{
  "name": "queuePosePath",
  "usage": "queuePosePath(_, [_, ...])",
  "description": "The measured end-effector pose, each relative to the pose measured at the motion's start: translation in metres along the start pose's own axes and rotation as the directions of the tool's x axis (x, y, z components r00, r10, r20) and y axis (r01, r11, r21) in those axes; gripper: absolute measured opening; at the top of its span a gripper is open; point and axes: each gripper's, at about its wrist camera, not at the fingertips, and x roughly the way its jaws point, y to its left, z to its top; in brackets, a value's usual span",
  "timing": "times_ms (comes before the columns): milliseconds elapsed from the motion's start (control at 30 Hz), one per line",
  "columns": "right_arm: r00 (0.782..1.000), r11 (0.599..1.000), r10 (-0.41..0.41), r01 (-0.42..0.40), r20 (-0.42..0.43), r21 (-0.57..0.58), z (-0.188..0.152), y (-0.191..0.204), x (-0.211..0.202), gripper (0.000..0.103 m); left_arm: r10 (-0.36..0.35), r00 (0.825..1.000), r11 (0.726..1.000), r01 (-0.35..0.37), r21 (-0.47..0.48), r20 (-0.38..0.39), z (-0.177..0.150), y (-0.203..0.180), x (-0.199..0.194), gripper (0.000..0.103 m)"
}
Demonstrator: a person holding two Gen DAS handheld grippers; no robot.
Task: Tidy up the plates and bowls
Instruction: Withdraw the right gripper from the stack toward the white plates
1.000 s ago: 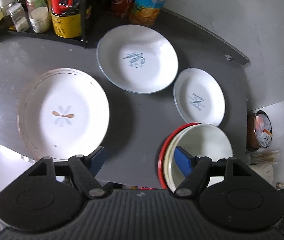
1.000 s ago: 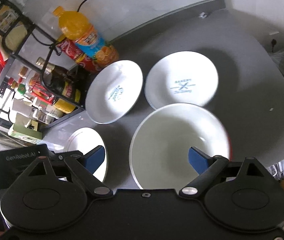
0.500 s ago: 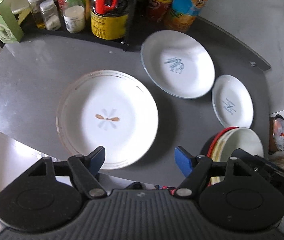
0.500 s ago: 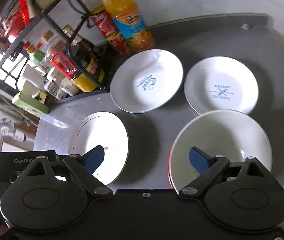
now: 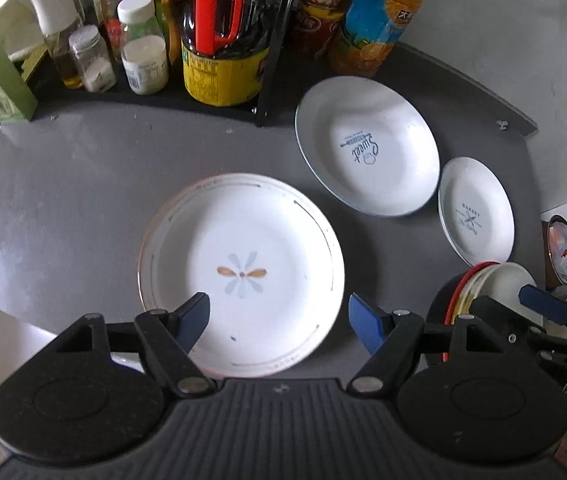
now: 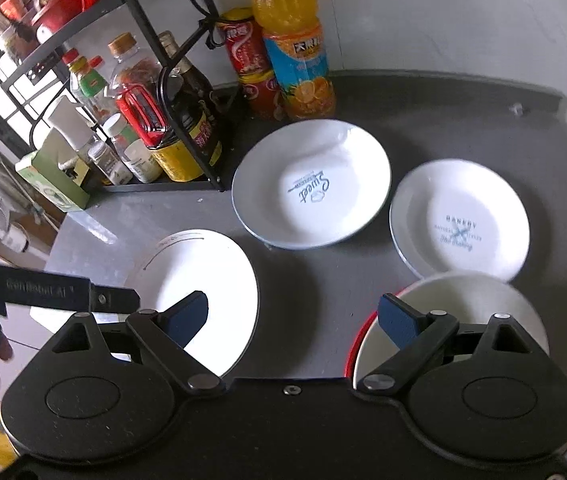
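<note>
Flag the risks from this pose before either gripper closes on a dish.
1. The flower plate overhangs the near edge of the counter; a push from the open left gripper could tip it off.
2. The nested bowls also sit at the edge under the open right gripper.
3. The Sweet plate and Bakery plate nearly touch; lifting one may knock the other.
</note>
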Motion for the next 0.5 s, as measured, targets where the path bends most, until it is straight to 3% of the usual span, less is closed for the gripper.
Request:
queuePosePath(200, [0.999, 1.000, -0.016, 0.015, 0.029, 0.024, 0.011, -0.004, 0.008, 0.089, -0.016, 1.000, 0.998, 0.015, 0.063, 0.017, 0.016, -0.001, 0.006, 0.075])
queuePosePath(500, [0.999, 0.990, -0.023, 0.017, 0.042, 0.142, 0.028, -0.018, 0.028, 0.081, -0.082, 0.996, 0.996, 0.081, 0.043, 0.030, 0.043, 0.004, 0.027, 0.075])
